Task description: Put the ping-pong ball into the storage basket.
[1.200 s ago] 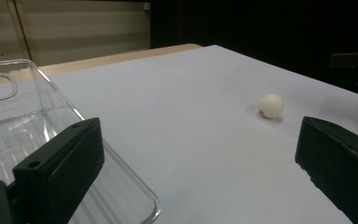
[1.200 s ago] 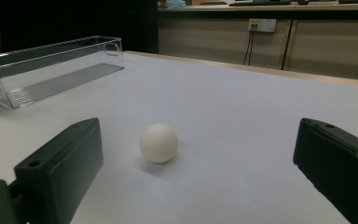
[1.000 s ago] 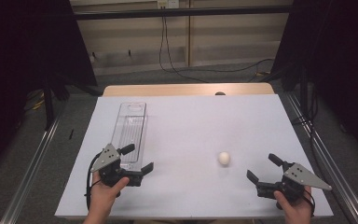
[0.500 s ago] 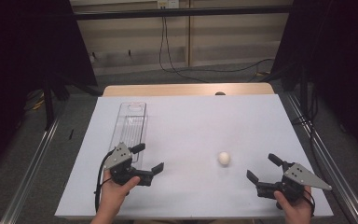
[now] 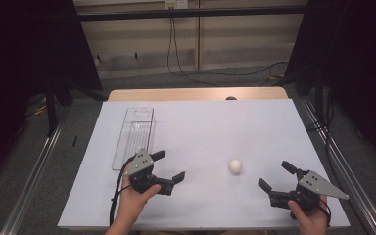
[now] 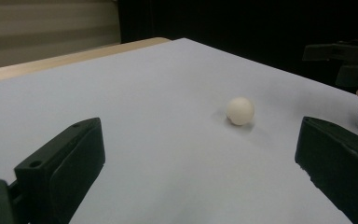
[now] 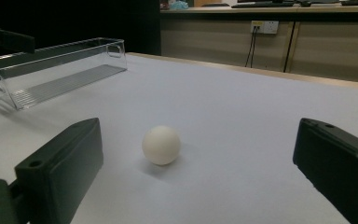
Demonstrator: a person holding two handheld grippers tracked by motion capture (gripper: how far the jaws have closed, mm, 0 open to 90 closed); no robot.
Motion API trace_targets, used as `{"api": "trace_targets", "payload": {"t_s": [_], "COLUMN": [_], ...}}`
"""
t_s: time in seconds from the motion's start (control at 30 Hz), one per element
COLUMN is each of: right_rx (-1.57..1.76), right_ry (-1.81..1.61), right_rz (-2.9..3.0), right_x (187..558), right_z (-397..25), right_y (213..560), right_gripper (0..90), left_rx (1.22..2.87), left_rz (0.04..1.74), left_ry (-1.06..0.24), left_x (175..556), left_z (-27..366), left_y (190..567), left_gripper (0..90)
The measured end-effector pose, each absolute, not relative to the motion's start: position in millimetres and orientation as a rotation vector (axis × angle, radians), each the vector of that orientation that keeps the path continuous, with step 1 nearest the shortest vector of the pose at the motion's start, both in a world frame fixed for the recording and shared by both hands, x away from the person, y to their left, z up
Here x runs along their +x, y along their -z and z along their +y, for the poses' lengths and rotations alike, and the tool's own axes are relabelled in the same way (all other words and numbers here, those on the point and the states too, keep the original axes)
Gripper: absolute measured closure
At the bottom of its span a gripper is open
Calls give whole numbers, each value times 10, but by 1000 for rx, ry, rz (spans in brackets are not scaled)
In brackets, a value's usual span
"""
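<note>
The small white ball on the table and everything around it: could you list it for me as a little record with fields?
Ball: small white round ball, lying free on the table, touched by nothing
Surface: white table top
Container: clear plastic oblong bin, empty, at the left of the high view
Left gripper: black, open, pointing toward the ball
Right gripper: black, open, facing the ball from the other side
Ball's place: between the two grippers, nearer the right one

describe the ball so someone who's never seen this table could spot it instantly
On the white table, look at the near half, right of centre, between the two grippers. The ball lies alone there, apart from the clear plastic bin at the left. It is small, round and off-white, the only round thing on the sheet.
</note>
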State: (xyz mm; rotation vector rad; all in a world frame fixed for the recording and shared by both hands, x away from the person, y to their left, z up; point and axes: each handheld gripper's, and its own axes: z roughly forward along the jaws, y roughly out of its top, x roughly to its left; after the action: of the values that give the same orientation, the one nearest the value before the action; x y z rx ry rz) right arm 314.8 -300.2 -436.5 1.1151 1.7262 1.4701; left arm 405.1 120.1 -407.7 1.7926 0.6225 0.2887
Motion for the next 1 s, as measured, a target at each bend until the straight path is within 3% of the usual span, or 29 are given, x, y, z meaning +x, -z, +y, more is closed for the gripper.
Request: {"api": "trace_targets", "payload": {"t_s": [1.0], "right_rx": [1106], "right_ry": [-1473], "right_rz": [1729], "right_x": [3149], "right_z": [-3005], "right_y": [4363], "right_gripper": [12], "left_rx": [1857], "left_rz": [581], "left_ry": [-204], "left_x": [4148], "left_z": [665], "left_y": [4266], "left_gripper": [17]}}
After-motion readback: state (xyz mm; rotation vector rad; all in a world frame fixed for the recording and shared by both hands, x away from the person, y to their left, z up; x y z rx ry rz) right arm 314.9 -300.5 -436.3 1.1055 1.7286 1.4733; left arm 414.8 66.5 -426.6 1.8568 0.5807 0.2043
